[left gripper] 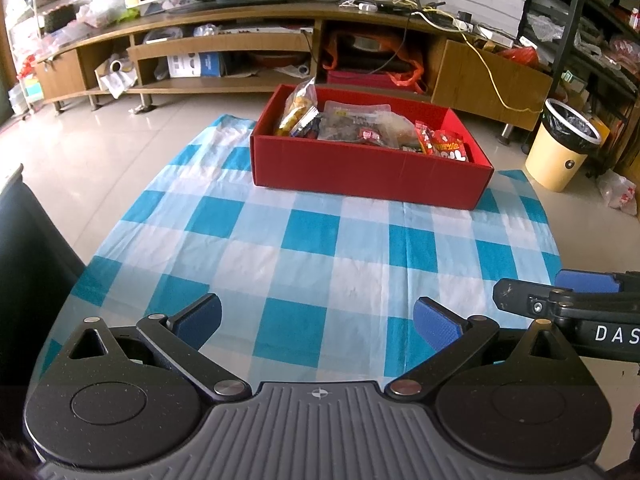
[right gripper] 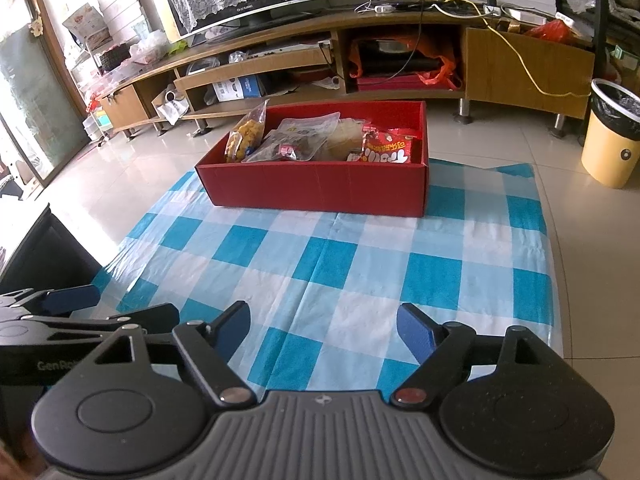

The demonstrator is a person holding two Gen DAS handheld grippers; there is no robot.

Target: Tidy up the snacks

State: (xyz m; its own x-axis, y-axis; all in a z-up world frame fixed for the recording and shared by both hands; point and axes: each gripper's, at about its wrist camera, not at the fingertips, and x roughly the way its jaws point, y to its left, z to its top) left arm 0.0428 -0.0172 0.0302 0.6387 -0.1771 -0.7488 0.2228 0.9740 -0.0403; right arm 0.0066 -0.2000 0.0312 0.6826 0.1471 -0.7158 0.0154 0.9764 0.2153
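The red box (left gripper: pixel 372 168) sits at the far end of the blue-and-white checked cloth (left gripper: pixel 312 248) on the floor, packed with snacks: a clear bag of yellow-orange pieces (right gripper: pixel 247 132) standing at its left end, clear packets of something dark, hard to make out, in the middle, and a red printed packet (right gripper: pixel 390 148) at the right. My left fingers (left gripper: pixel 318 318) hang apart over bare cloth. My right fingers (right gripper: pixel 324 328) are spread too, gripping nothing.
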